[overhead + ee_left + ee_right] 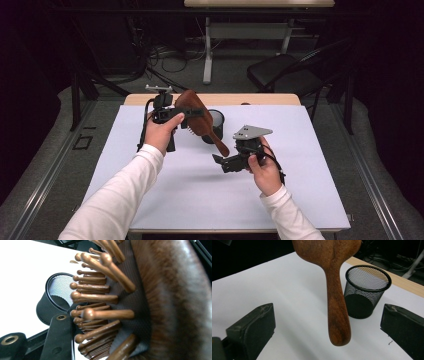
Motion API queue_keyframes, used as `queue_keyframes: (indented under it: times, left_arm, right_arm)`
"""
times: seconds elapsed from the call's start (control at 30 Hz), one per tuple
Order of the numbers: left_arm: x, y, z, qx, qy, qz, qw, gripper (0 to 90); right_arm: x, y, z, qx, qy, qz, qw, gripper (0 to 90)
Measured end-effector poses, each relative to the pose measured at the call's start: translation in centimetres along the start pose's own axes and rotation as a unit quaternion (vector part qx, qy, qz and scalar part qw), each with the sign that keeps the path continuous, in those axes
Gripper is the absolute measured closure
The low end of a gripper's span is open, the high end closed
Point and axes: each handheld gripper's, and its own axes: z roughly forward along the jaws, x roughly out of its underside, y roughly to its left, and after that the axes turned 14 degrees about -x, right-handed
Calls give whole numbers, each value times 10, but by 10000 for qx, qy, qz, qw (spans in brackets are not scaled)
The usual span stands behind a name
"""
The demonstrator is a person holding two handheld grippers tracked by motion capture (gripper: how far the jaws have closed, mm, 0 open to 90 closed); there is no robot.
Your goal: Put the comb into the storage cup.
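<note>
Clamping the wooden hairbrush (199, 117) (head end) – left tool (186, 116); right tool (220, 162) wide, empty – no readable writing.

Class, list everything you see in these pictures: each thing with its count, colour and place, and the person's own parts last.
Hairbrush: one, brown wood, held above the table by its head, handle hanging toward the right hand-held gripper.
Mesh cup: one, black, upright on the mat behind the brush.
Mat: one, white, covering the table.
Chair: one, black, beyond the table.
Left hand-held gripper: black, shut on the brush head.
Right hand-held gripper: black, open, near the handle.
Sleeves: two, white.
</note>
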Motion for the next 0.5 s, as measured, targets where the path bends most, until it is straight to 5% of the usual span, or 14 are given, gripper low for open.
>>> queue_keyframes:
  times: [0.5]
  left_arm:
    - [-8,-2,0,-111,-211,-102,9997,485]
  right_arm:
    - [0,-6,-11,130,-122,177,9997,0]
